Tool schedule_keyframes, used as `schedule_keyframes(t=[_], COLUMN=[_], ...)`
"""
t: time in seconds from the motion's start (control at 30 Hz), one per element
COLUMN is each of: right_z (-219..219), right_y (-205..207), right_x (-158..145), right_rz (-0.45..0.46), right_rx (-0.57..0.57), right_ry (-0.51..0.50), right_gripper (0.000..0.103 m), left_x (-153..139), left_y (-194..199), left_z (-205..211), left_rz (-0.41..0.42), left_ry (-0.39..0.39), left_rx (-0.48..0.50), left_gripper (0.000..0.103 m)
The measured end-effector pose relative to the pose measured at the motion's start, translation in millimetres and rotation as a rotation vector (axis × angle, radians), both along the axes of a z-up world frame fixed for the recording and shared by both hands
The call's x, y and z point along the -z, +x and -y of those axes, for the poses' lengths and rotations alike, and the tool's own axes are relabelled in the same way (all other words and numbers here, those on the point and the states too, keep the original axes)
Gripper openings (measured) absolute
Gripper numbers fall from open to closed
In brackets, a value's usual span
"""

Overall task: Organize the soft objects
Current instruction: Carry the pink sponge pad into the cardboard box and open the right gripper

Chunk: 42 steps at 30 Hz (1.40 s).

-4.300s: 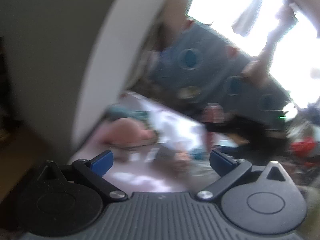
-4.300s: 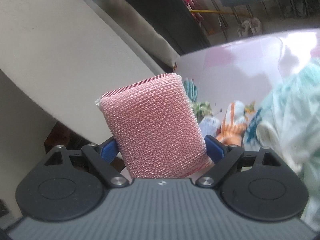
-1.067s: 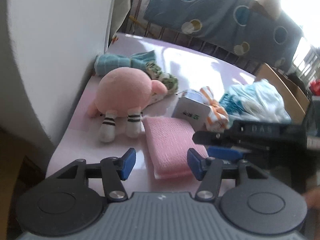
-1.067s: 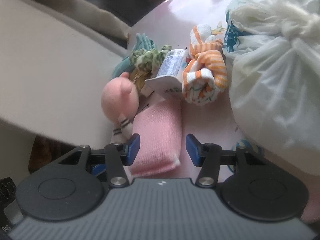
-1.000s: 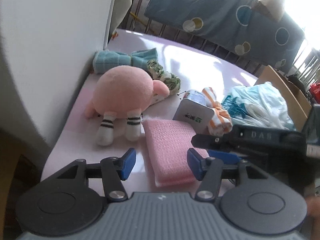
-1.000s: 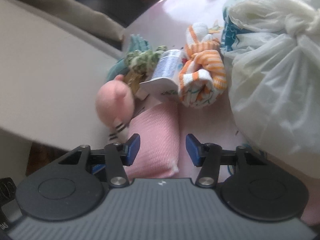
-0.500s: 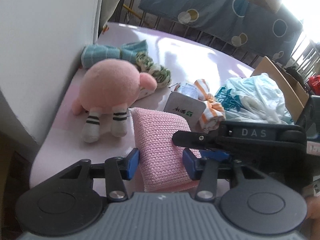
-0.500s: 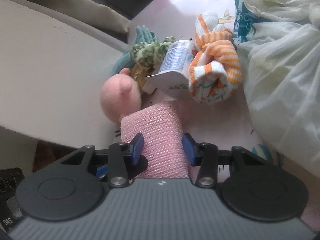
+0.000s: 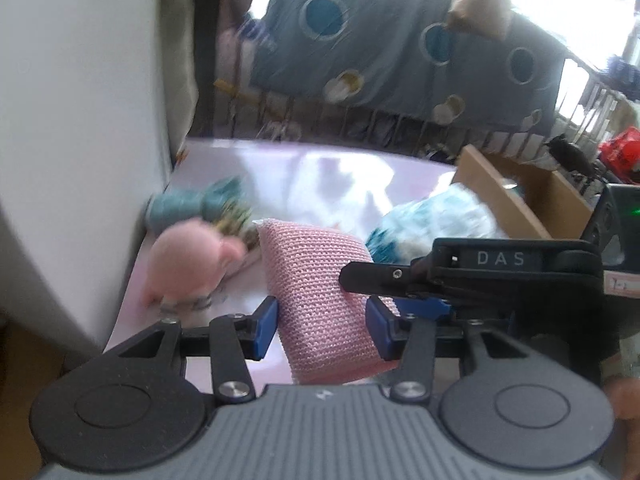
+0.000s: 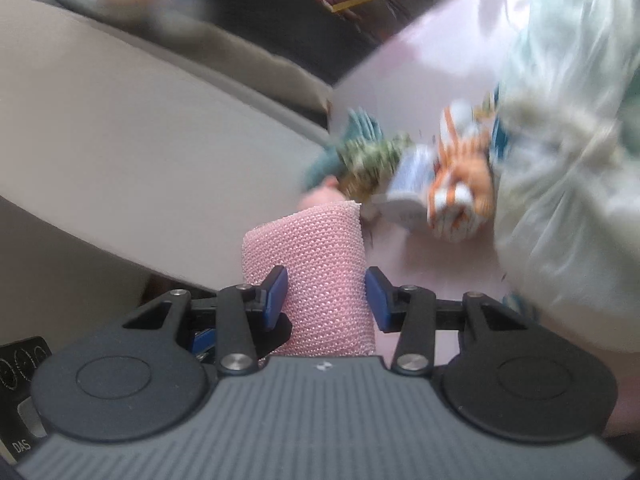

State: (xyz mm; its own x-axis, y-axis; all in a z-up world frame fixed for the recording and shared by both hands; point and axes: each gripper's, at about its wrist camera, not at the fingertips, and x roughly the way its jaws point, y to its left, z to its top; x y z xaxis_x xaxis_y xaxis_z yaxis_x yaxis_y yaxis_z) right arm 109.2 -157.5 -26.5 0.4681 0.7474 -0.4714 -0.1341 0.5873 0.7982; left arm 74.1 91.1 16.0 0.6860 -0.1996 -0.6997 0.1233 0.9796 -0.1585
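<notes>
Claw, left (image 9: 322, 326): blue pads closed on the near end of the pink knitted sponge pad (image 9: 320, 292), which stands tilted above the counter (image 9: 320, 168).
Claw, right (image 10: 326, 298): also pressed on both sides of the same pad, entering the left view from the right (image 9: 384, 280); both claws share one item.
Pink plush toy (image 9: 188, 260): on the counter, far left, beside the white wall.
Teal rolled cloth (image 9: 188, 204): behind the plush.
Orange-striped cloth bundle (image 10: 460, 196): beyond the pad, touching a white plastic bag (image 10: 568, 160).
Cardboard box (image 9: 520, 192): far right.
Step in hand, by judgement: pad lifted with two claws, mid-carry. Next move likely calls for one claw to release before placing, perhaps in the box.
</notes>
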Motion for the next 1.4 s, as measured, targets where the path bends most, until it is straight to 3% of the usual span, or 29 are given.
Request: schedule_keyframes(t=[0.2,0.43,0.63,0.8,0.97,1.13,1.23,1.4], right_z=[77,198,301,370,413,432,444,453], right_y=[1,16,48,85,131,168,173,156], right_x=[-40,-67,-57,-37,-23,-11,2,9], right_rz=[0.063,0.073,0.025,0.002,0.040,0.121,0.112,0.109], right_rx=[0.085,0.228,0.347,0.421,0.468,0.500,0.519,0.520], right_ry=[-0.001,-0.044,-0.084,-0.132,-0.217,-0.434,-0.447,-0.436], right_gripper=[0.042,0.042,0.043,0.043,0.043,0.043,0.043,0.043], left_x=[-31,-47,-33,-13,4,36,54,50], left_y=[16,64,123,177,221,245,248,238], left_z=[64,180,283,353,407,446,457,451], left_rz=[0.078,0.106,0.043,-0.001,0.000,-0.018,-0.054,-0.054], left_ry=[0.006,0.015,-0.008,-0.003,-0.004,0.059,0.124,0.123], left_rx=[0.118,0.323,0.449,0.499,0.507,0.495,0.497,0.509], left_gripper=[0.049,0.050,0.050,0.050,0.054,0.071,0.071,0.071])
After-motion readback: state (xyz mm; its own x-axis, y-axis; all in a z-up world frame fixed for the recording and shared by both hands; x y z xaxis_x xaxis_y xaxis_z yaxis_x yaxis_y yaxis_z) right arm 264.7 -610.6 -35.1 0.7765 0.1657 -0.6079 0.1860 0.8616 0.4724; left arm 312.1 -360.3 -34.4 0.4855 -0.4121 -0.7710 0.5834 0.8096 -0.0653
